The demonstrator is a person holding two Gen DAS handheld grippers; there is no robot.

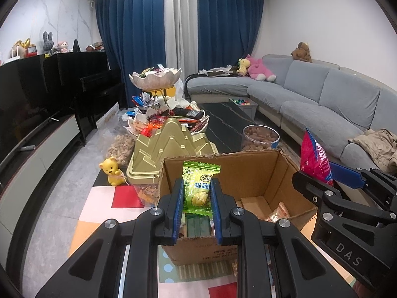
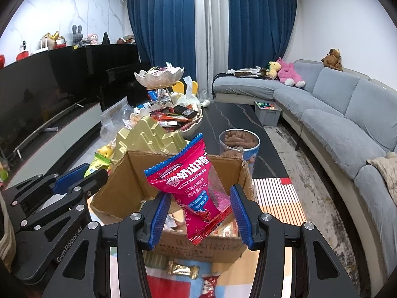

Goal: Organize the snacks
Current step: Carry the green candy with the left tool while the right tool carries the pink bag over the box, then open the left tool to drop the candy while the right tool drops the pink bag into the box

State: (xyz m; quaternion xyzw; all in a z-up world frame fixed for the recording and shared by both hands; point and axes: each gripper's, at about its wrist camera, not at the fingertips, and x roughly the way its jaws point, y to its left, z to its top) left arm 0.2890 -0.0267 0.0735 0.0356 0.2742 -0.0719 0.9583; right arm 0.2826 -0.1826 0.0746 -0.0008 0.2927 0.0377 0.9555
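You're midway: your left gripper (image 1: 197,208) is clenched on a green packet (image 1: 198,186) and your right gripper (image 2: 200,214) grasps a red packet (image 2: 196,188), both held over the open box (image 1: 263,173), which already has a few snacks inside; the heaped bowls (image 1: 171,119) behind remain unsorted

Green-and-yellow sealed snack packet (image 1: 198,186), upright over open brown cardboard box (image 1: 248,173) (few wrapped snacks inside), magenta foil hawthorn snack packet (image 2: 196,193), tilted above same box
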